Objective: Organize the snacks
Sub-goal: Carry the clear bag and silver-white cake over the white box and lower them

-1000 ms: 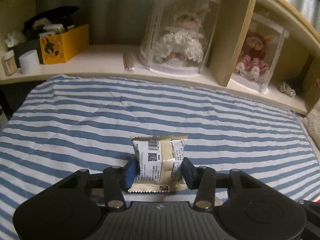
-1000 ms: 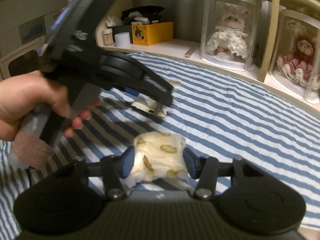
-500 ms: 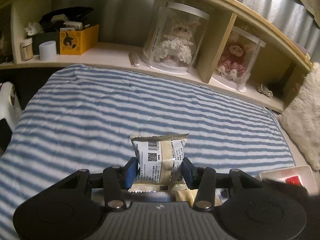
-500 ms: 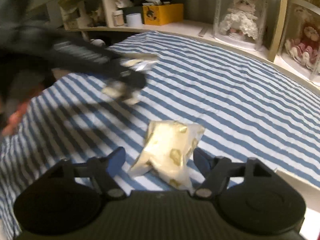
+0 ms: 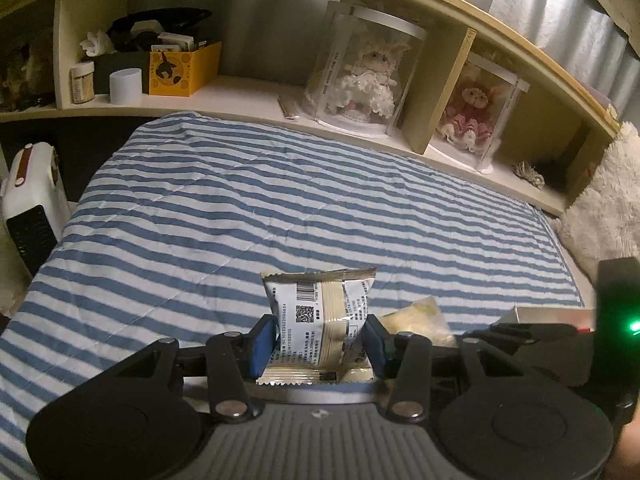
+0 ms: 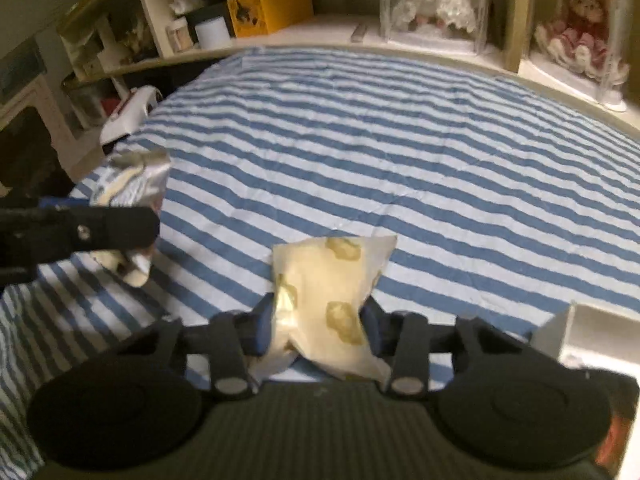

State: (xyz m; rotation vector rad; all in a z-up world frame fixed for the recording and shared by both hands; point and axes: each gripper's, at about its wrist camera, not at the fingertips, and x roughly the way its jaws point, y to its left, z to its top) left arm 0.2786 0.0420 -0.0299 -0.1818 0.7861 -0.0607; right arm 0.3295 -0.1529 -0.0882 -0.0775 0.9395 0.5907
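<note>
the left tongs (image 5: 319,340) were clamped on a white snack packet (image 5: 320,316) with a barcode and a square code on its face. the packet stood upright between the blue pads (image 5: 264,345), its crimped top edge above them and its lower seam below, lifted clear of the striped bed (image 5: 280,208) near the bed's near edge. just to its right, lower down, a pale yellow snack bag (image 6: 328,300) showed, gripped by the right tongs (image 6: 318,330). in the right wrist view that bag sat pinched at its waist between the two fingers, tilted, its upper corner leaning right and its crumpled bottom hanging under the pads. the left tongs and their packet appeared blurred at that view's left edge, over the bed's left side, apart from the yellow bag. a white box (image 6: 592,336) stood at the near right corner of the bed, just right of the right tongs. beyond the far edge of the bed ran a wooden shelf (image 5: 248,96) bearing a yellow box (image 5: 184,70) and two cased dolls (image 5: 368,76).
</note>
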